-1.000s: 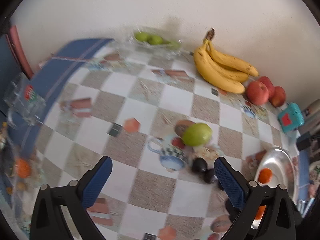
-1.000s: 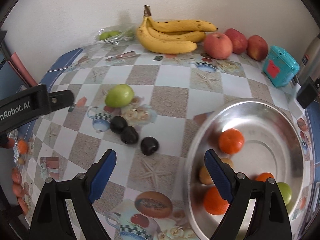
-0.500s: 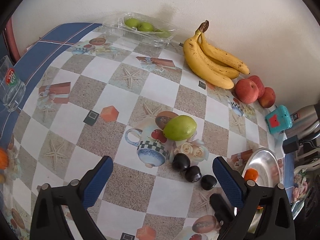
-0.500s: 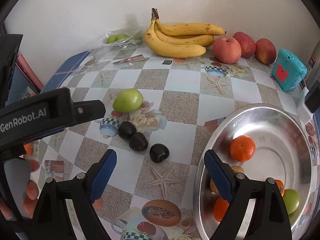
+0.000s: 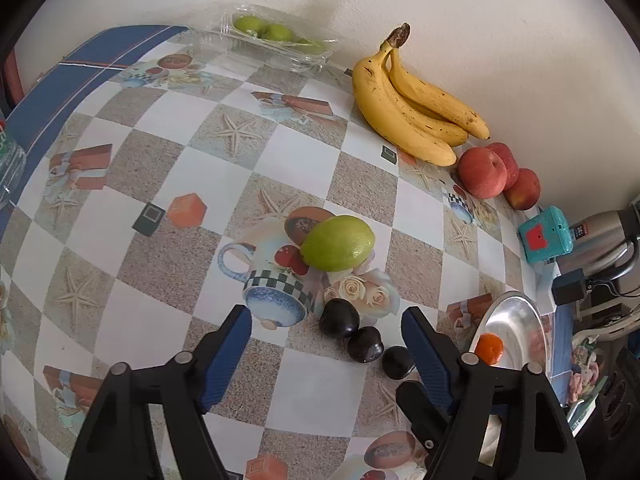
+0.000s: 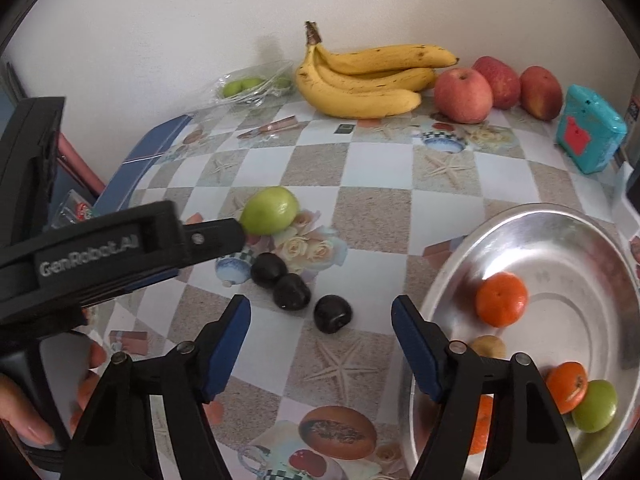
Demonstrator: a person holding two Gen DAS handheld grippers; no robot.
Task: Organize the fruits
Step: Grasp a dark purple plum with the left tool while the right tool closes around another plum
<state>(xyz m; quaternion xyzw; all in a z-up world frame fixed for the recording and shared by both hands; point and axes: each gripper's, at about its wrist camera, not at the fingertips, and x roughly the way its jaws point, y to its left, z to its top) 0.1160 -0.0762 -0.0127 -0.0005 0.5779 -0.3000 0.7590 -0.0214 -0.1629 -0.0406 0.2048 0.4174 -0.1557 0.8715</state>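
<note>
A green fruit (image 5: 338, 243) lies mid-table with three dark plums (image 5: 339, 317) in front of it. My left gripper (image 5: 326, 350) is open and empty, its jaws on either side of the plums from above. My right gripper (image 6: 320, 338) is open and empty, just short of the nearest plum (image 6: 332, 313). The green fruit (image 6: 270, 210) shows partly behind the left gripper's body in the right wrist view. A metal bowl (image 6: 592, 240) on the right holds oranges (image 6: 501, 299) and a green fruit (image 6: 595, 405).
Bananas (image 5: 404, 108) and three red apples (image 5: 482, 172) lie along the back wall. A clear tray of green fruit (image 5: 264, 36) sits at the back left. A teal box (image 5: 545, 234) and a steel flask (image 5: 604, 236) stand at the right.
My left gripper has moved forward and down toward the plums and green fruit. My right gripper has edged closer to the plums; the left gripper's body now fills more of its view.
</note>
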